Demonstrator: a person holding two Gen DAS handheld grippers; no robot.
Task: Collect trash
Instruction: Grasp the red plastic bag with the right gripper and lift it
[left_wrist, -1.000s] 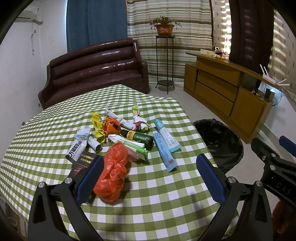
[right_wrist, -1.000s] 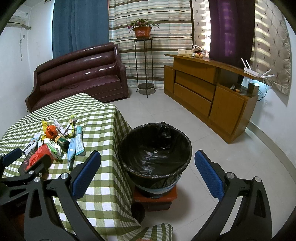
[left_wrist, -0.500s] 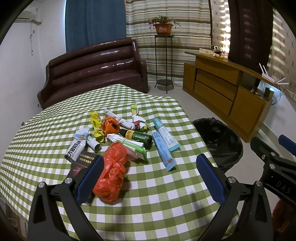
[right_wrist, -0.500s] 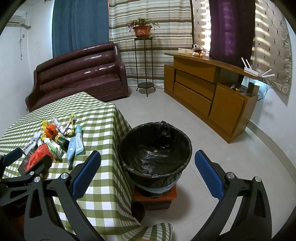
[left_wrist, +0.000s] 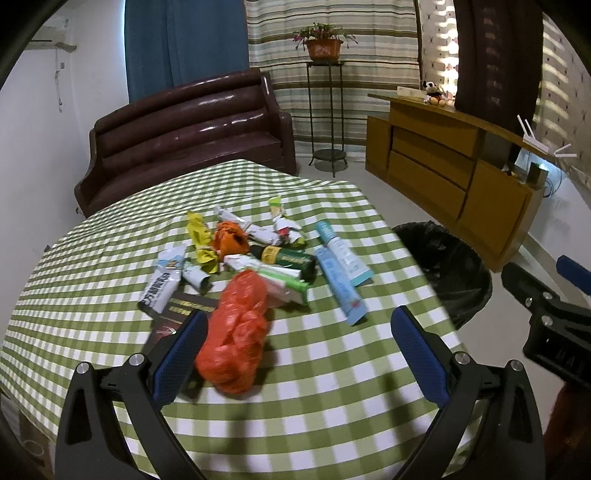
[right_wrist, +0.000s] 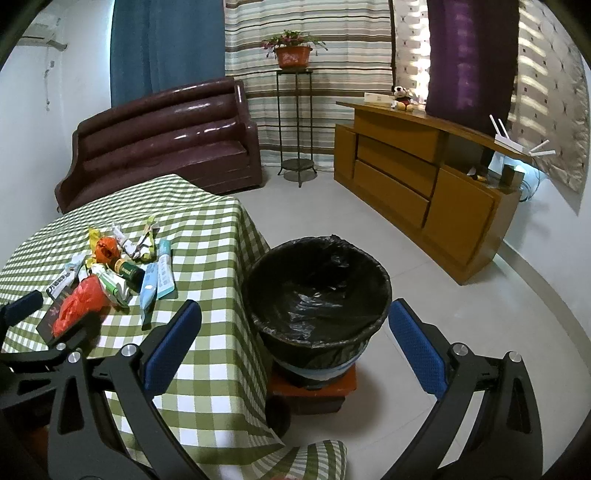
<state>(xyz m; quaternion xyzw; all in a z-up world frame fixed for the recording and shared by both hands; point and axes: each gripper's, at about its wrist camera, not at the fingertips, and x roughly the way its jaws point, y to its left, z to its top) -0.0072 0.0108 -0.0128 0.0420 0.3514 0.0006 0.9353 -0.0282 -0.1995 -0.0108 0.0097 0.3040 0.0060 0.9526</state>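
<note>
A heap of trash lies on the green checked tablecloth (left_wrist: 332, 387): a crumpled red plastic bag (left_wrist: 236, 336), a dark green bottle (left_wrist: 288, 258), two light blue tubes (left_wrist: 341, 275), an orange wrapper (left_wrist: 229, 236), yellow wrappers (left_wrist: 199, 236), and a black booklet (left_wrist: 181, 314). My left gripper (left_wrist: 299, 354) hangs open just in front of the red bag, its left pad beside the bag. My right gripper (right_wrist: 291, 343) is open above the floor, facing the black-lined trash bin (right_wrist: 317, 291) beside the table. The trash heap (right_wrist: 110, 273) shows at the left of the right wrist view.
The bin (left_wrist: 443, 266) stands off the table's right edge on a red block (right_wrist: 314, 387). A brown sofa (left_wrist: 184, 136) sits behind the table, a wooden sideboard (left_wrist: 454, 173) along the right wall, and a plant stand (left_wrist: 325, 110) by the curtains.
My left gripper has crept forward and lower toward the red bag, which now looks larger and nearer. The right gripper has barely moved.
</note>
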